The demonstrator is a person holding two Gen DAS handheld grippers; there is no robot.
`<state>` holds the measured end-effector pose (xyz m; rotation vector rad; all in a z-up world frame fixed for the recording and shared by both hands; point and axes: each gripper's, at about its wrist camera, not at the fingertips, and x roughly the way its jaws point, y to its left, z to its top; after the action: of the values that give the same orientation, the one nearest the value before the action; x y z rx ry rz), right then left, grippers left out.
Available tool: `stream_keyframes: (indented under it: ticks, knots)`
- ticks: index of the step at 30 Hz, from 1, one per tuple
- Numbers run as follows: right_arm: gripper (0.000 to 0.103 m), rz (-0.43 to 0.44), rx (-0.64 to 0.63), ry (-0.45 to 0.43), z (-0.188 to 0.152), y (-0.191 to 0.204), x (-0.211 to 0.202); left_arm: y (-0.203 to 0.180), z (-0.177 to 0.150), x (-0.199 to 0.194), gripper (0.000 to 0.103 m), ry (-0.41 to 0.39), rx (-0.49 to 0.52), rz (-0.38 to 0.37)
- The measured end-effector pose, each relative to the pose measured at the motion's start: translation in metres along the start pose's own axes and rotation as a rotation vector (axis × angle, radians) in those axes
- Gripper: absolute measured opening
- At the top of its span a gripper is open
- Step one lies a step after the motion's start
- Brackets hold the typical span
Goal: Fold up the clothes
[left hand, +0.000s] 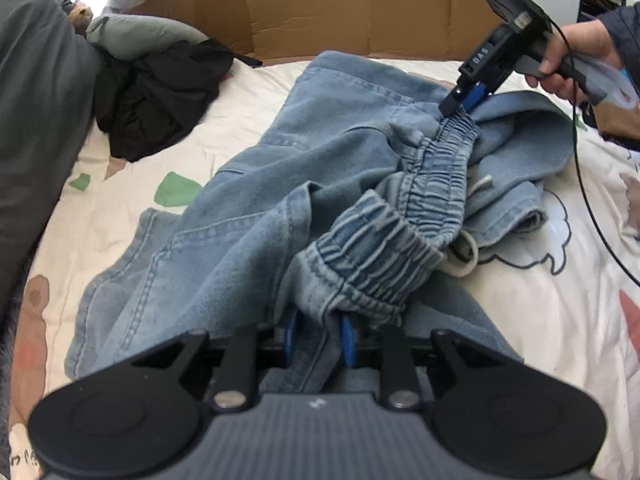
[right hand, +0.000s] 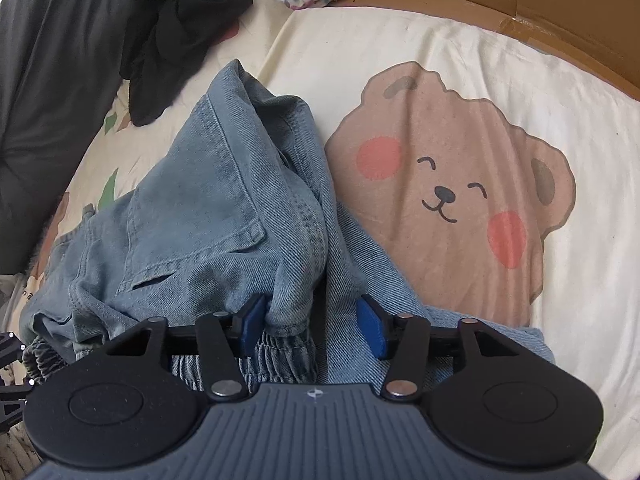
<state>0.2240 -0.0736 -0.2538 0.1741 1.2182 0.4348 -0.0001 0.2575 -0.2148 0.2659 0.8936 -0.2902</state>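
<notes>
Left wrist view is showing a pair of light blue jeans (left hand: 248, 184) lying crumpled on a cream bedsheet (left hand: 120, 208) printed with cartoon shapes, the legs spreading ahead and to the left of the left claw (left hand: 318, 340). That claw's blue pads are sitting close together with a bunch of the elastic waistband (left hand: 372, 256) pinched between them. The waistband is running ahead and to the right up to the right claw (left hand: 460, 106), which a person's hand (left hand: 568, 64) is gripping by its handle; in this view its tips are meeting the gathered denim. In the right wrist view the right claw (right hand: 312, 326) is standing with its blue pads apart, a fold of denim (right hand: 292, 308) lying between them and touching the left pad, while the right pad is clear of the fabric, so it is not clamping. Just ahead and right of that claw a brown bear print (right hand: 452, 184) is showing on the sheet. Far ahead and to the left, a black garment (left hand: 156, 96) and a grey-green pillow (left hand: 140, 34) are lying heaped, with flattened cardboard (left hand: 360, 12) standing behind the bed.
</notes>
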Motion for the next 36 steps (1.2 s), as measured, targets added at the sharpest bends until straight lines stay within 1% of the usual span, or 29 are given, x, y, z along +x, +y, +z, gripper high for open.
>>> stream_keyframes:
  ticks: [2, 5, 11, 12, 14, 15, 16, 19, 20, 23, 25, 29, 36]
  knots:
    - [0.061, 0.008, 0.001, 0.002, -0.001, -0.003, 0.002, -0.003, 0.0, -0.003, 0.025, -0.015, 0.04, 0.013]
    - [0.063, 0.013, 0.002, 0.008, -0.001, -0.005, 0.008, -0.006, -0.001, -0.005, 0.025, -0.025, 0.071, 0.025]
    - [0.063, 0.026, 0.02, -0.004, 0.003, -0.006, 0.016, -0.007, -0.001, -0.007, 0.026, -0.038, 0.073, 0.027]
    - [0.061, 0.031, 0.027, -0.007, 0.003, -0.007, 0.017, -0.007, 0.001, -0.005, 0.026, -0.04, 0.067, 0.028]
    - [0.05, 0.04, 0.035, -0.012, 0.003, -0.007, 0.018, -0.006, 0.003, 0.0, 0.022, -0.046, 0.06, 0.023]
    - [0.039, 0.046, 0.038, -0.011, 0.004, -0.007, 0.018, -0.003, 0.005, 0.001, 0.018, -0.045, 0.044, 0.01]
    - [0.03, 0.059, 0.045, -0.008, 0.006, -0.006, 0.016, 0.001, 0.006, -0.001, 0.013, -0.042, 0.016, -0.012]
    - [0.02, 0.088, 0.056, -0.012, 0.009, -0.001, 0.003, 0.01, 0.007, -0.013, 0.009, -0.053, -0.056, -0.036]
    - [0.02, 0.099, 0.064, -0.016, 0.01, 0.001, -0.002, 0.013, 0.007, -0.019, 0.007, -0.059, -0.074, -0.04]
    - [0.019, 0.134, 0.08, -0.044, 0.017, 0.009, -0.022, 0.023, 0.009, -0.039, 0.005, -0.089, -0.13, -0.046]
    - [0.019, 0.184, 0.114, -0.072, 0.025, 0.013, -0.035, 0.033, 0.011, -0.053, 0.004, -0.114, -0.178, -0.04]
    - [0.019, 0.254, 0.136, -0.101, 0.043, 0.024, -0.052, 0.059, 0.014, -0.08, 0.004, -0.161, -0.311, -0.022]
    - [0.019, 0.365, 0.088, -0.135, 0.085, 0.064, -0.067, 0.097, 0.01, -0.113, 0.004, -0.22, -0.485, 0.027]
